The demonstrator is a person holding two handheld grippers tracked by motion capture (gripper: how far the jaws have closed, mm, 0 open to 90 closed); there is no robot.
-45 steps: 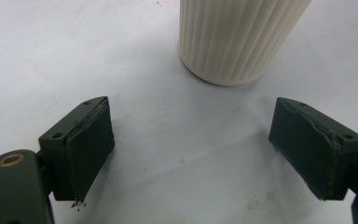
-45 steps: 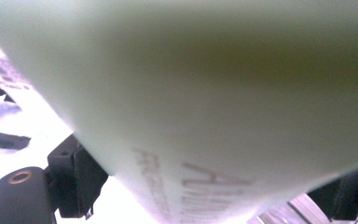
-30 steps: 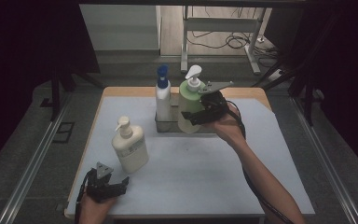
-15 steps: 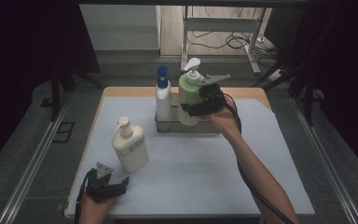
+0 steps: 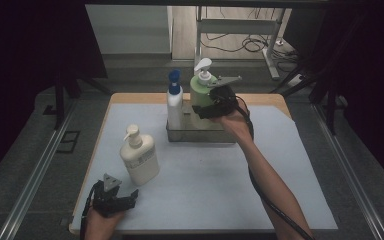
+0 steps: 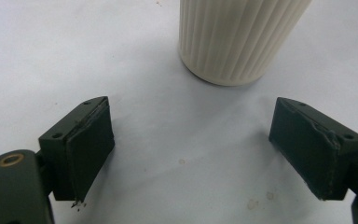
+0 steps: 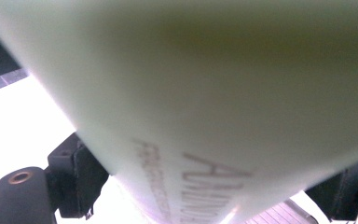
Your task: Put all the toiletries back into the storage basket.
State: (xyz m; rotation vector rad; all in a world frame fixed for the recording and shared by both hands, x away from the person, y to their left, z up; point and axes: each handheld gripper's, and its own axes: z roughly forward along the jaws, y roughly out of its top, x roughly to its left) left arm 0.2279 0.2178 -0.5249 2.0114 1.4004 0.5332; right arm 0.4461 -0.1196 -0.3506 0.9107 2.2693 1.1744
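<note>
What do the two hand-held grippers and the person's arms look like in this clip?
Both are black. The left hand-held gripper carries a grey three-cornered plate on top; its blocky dark jaws have flat pads with frayed edges and small screw holes, plus a brass-ringed hole on the body. The right hand-held gripper also bears a grey plate, and a black cable trails along the forearm. Both forearms are bare, with no sleeves in sight.

Right tongs (image 5: 206,107) around green bottle (image 5: 200,92)

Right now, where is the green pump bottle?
In the high view the green pump bottle is at the table's far middle, over the metal tray, right of the blue-capped bottle, clamped in the right gripper.
</note>
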